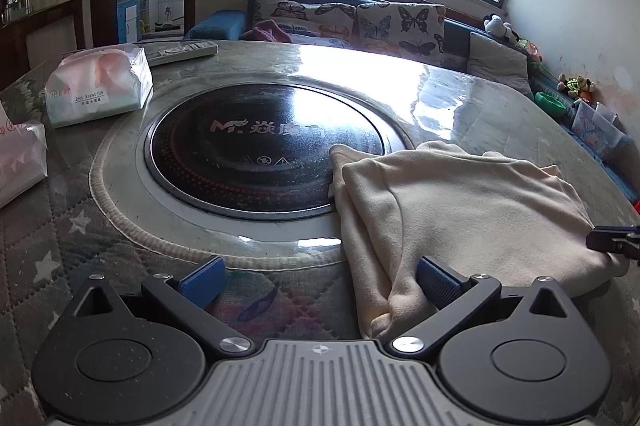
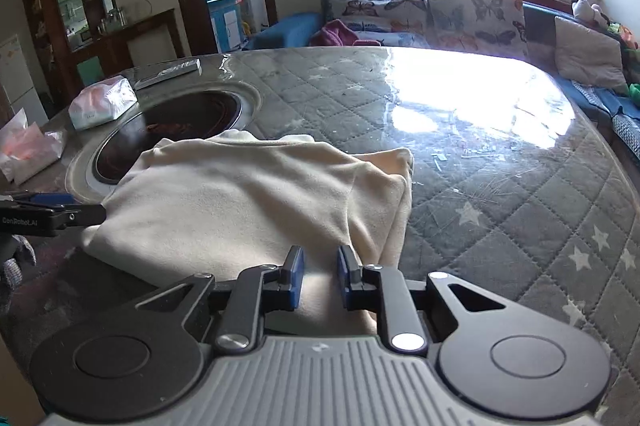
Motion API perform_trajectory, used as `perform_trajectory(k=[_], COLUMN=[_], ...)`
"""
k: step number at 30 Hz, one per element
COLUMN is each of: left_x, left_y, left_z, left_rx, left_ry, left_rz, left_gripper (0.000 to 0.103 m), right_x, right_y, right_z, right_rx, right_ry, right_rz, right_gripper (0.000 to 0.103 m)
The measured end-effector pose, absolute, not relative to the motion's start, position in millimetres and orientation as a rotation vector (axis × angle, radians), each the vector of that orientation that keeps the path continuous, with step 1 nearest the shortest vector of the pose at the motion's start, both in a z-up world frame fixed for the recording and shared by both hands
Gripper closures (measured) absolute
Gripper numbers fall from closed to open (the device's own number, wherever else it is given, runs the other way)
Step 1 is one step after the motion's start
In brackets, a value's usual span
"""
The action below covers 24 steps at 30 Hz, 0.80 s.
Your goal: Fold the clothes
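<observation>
Left gripper (image 1: pixel 320 284): jaws spread wide, right blue pad touching the near-left edge of the cream soft-fabric garment (image 1: pixel 460 202), nothing pinched.
Garment: lying bunched in layers on the round quilted grey table under clear plastic (image 2: pixel 500 186), far corner over the black round hotplate (image 1: pixel 256 150).
Right gripper (image 2: pixel 320 276): jaws narrowed over the near hem – can't tell if they grip.
Risk: slick plastic, so a one-sided tug could drag the whole pile.
Views: left shows the white tissue packs (image 1: pixel 98 84); right shows the bare right half of the table.
</observation>
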State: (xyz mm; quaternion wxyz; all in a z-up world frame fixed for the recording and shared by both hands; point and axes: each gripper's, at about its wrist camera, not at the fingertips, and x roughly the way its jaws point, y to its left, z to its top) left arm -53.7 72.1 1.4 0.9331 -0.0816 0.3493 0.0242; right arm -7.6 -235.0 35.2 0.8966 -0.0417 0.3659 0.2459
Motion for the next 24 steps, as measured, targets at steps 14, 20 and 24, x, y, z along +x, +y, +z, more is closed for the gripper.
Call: perform_trajectory(k=[14, 20, 24], left_x=[-51.9, -49.0, -49.4], left_y=[71.1, 73.0, 76.0], left_z=[2.2, 5.7, 8.9], left_rx=[-0.155, -0.178, -0.192], left_ry=[0.721, 0.738, 0.738], left_rz=[0.052, 0.054, 0.063], left_gripper=[0.0, 0.0, 0.0], right_x=[70.8, 56.0, 31.6], right_y=[-217.6, -210.2, -193.6], right_z=[27.6, 38.9, 52.3], right_rx=[-0.109, -0.167, -0.211], right_ry=[0.791, 0.749, 0.719], right_rz=[0.474, 0.502, 0.585], right_gripper=[0.086, 0.086, 0.085])
